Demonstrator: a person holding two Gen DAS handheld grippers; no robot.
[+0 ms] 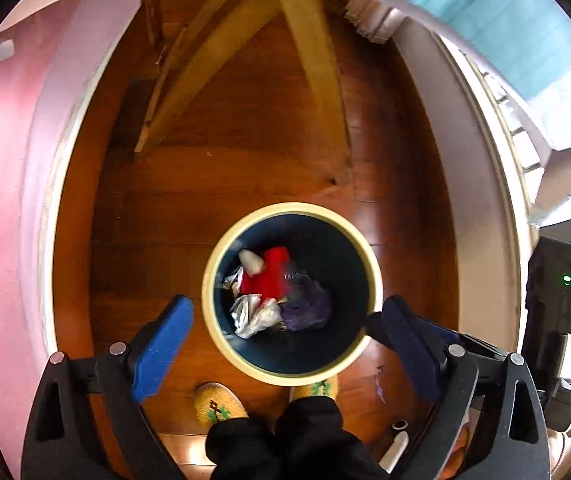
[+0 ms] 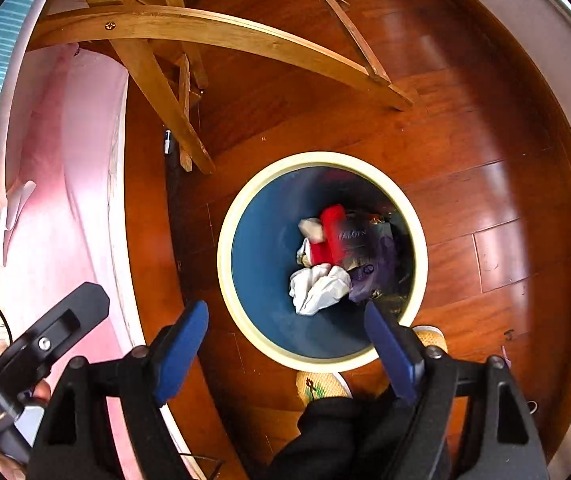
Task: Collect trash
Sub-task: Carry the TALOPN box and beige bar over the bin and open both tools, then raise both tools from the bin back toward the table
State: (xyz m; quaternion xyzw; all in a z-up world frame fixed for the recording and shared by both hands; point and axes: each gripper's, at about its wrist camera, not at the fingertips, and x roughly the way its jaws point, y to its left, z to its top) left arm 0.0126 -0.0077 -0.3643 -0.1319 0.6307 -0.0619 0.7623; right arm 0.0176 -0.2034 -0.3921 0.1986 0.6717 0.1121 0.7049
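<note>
Blue-lined bin [image 1: 359, 264] on the wooden floor [image 1: 269, 168] held crumpled trash [image 1: 253, 314]. I had my left gripper [image 1: 285, 320] and right gripper [image 2: 285, 328] spread wide, empty, above its rim.

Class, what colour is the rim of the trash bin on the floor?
Cream, around a dark blue inside; the rim of the trash bin shows best in the right wrist view.

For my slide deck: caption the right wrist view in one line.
Open blue-padded right tongs above a round cream-rimmed blue bin holding crumpled white paper, a red box and purple wrapper.

Black trousers [image 1: 285, 440], yellow knitted slippers [image 1: 217, 402]; black claws [image 1: 285, 344], blue pads [image 1: 161, 344].
</note>
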